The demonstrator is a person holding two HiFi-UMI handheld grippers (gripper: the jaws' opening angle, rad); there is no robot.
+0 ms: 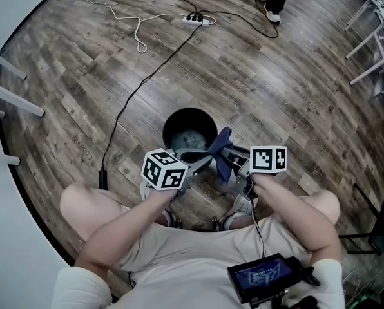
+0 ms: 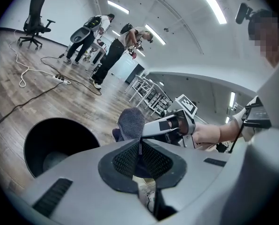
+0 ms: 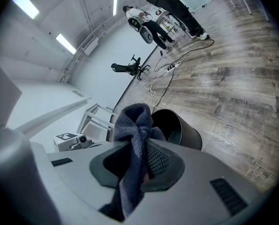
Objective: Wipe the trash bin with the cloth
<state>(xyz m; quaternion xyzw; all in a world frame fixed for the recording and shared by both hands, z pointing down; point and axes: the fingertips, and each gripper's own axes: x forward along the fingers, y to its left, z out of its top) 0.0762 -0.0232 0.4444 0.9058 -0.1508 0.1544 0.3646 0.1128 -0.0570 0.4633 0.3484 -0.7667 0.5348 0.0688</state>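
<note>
Wooden floor (image 1: 276, 89) is seen beyond the shut left gripper (image 2: 139, 145) and the right gripper (image 3: 142, 146) clamped on the cloth (image 3: 134, 118); ceiling lights (image 2: 209, 3) are shown only in gripper views

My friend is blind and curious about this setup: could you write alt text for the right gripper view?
The right hand-held gripper is clamped shut on a dark blue cloth that bunches beyond its jaws and hangs below. Just behind stands an open black trash bin on a wood-plank floor, with people standing far off.
</note>
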